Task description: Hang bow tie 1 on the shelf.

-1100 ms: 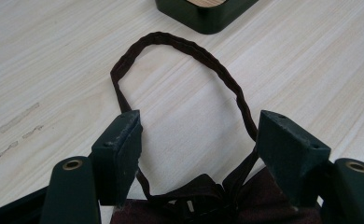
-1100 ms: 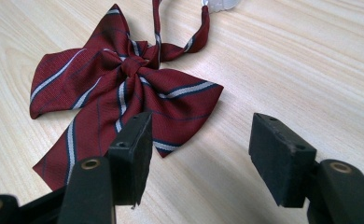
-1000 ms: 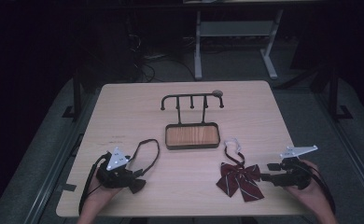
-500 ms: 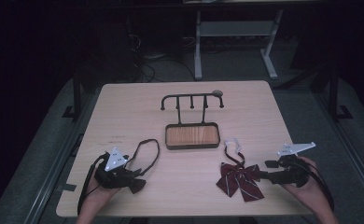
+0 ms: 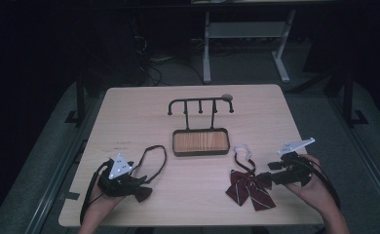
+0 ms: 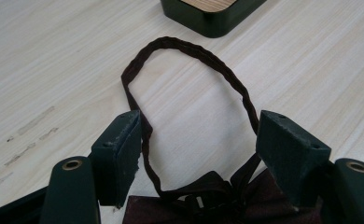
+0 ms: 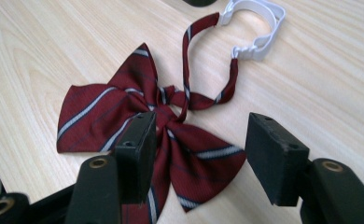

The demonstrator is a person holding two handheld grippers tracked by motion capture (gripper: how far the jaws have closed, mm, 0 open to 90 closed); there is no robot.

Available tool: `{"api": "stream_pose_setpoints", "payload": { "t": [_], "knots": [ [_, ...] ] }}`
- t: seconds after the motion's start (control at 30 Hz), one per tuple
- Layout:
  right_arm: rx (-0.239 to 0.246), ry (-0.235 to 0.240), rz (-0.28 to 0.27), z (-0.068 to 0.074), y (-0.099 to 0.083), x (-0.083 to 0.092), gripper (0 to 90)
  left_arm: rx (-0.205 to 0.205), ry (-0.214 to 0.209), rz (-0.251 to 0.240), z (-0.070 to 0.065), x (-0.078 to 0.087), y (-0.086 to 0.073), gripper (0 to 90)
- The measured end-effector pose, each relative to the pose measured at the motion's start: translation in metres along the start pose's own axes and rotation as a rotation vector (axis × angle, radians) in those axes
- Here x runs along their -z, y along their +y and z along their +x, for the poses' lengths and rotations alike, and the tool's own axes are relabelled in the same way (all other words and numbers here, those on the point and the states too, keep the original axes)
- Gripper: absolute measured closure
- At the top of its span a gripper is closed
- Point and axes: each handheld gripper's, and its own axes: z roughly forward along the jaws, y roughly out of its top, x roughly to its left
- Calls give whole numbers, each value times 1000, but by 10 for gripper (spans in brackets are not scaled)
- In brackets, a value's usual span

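A dark-red bow tie (image 7: 147, 126) with pale stripes and white clasp (image 7: 255, 28); a plain dark-brown bow tie (image 6: 208, 196).

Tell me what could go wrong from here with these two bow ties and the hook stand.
The right gripper stands open over the striped bow tie, its jaws just closing slightly; pinching a wing could crumple the bow. Its white clip lies apart and may dangle when lifted. The left gripper straddles the dark bow tie's strap loop, which could slip off open jaws.

A pale wooden table (image 5: 129, 112) stands on grey floor (image 5: 319, 107) in a dark room, a white-legged desk (image 5: 246, 34) behind.
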Motion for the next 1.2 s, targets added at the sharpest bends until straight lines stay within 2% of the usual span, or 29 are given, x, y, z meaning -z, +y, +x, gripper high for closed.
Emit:
{"api": "stream_pose_setpoints", "payload": {
  "t": [0.1, 0.23, 0.3, 0.47, 0.6, 0.83, 1.07, 1.2],
  "knots": [
    [27, -9, 16, 1, 14, -2, 434, -1, -1, -1, 1, 1, 0, 314],
    [31, -13, 29, 1, 22, -4, 439, -15, 3, -2, 1, 1, 0, 314],
    [48, -17, 50, 0, 30, -8, 453, -21, 6, -1, 1, 1, 0, 314],
    [56, -20, 81, -1, 43, -12, 471, -4, 6, -3, 0, 1, 0, 315],
    [48, -27, 96, -6, 56, -15, 484, -19, 7, 2, 1, 1, 0, 314],
    [45, -48, 133, -9, 73, -25, 492, -15, 6, -2, 3, 2, -1, 314],
    [35, -67, 150, -13, 82, -35, 494, -14, 5, 0, 4, 3, -1, 314],
    [12, -74, 162, -18, 87, -42, 494, -16, 4, 0, 4, 3, -1, 313]
  ]
}}
